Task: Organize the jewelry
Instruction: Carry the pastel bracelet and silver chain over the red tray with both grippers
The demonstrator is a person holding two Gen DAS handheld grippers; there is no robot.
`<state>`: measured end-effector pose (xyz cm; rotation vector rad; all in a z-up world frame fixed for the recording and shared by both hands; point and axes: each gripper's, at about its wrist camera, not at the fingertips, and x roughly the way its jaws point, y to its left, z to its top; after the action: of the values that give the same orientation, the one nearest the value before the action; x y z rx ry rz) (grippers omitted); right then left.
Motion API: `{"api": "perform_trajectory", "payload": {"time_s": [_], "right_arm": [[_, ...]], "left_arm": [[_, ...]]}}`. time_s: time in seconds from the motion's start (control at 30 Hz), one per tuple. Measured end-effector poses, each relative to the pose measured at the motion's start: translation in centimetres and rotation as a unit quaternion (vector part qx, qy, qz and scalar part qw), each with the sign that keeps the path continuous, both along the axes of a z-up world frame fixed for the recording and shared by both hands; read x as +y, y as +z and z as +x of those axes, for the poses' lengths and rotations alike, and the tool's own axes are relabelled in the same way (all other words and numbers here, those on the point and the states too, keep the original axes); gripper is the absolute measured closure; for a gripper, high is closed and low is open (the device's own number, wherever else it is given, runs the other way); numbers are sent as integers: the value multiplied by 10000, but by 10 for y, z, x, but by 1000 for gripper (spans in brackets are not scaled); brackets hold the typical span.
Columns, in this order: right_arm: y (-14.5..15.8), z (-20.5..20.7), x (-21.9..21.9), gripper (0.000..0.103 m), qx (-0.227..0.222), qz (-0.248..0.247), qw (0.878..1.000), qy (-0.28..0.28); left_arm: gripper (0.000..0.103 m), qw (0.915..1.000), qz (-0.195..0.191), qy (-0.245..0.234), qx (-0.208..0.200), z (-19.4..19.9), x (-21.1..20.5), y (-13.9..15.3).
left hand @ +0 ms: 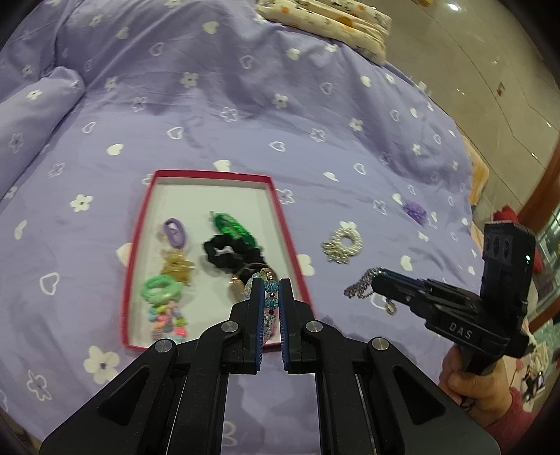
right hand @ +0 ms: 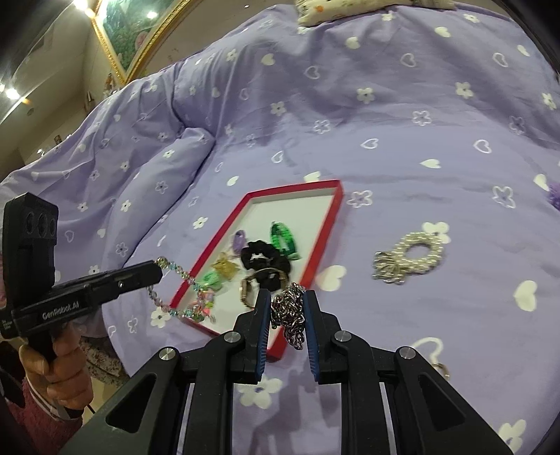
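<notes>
A red-rimmed box lies on the purple bedspread and holds several hair ties and trinkets, among them a black scrunchie and a green band. My left gripper is shut on a blue crystal bead bracelet above the box's near right corner. My right gripper is shut on a silver chain, right of the box. A pearl bracelet lies on the bedspread to the right.
A purple scrunchie lies further right on the bedspread. A folded floral quilt sits at the far edge. A raised duvet fold lies left. The tiled floor runs along the bed's right side.
</notes>
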<state>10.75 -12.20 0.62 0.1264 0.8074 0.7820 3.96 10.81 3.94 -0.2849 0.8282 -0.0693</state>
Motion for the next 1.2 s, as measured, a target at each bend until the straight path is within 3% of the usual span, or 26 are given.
{"api": "perform_trajectory", "payload": {"time_s": [0.57,0.93,1.2], "right_arm": [[-14,-1,67,85,147,-128,9982,576],[-56,9,87,85,496,-444,9957,652],[-68,11,91,85,561,-595,9944,673]], "left_arm": [[97,9991,-116,355,196,6,35,-28],[97,9955,-139,634,683,9,59,-71],[96,9919,-159,821,959,10,74,-96]]}}
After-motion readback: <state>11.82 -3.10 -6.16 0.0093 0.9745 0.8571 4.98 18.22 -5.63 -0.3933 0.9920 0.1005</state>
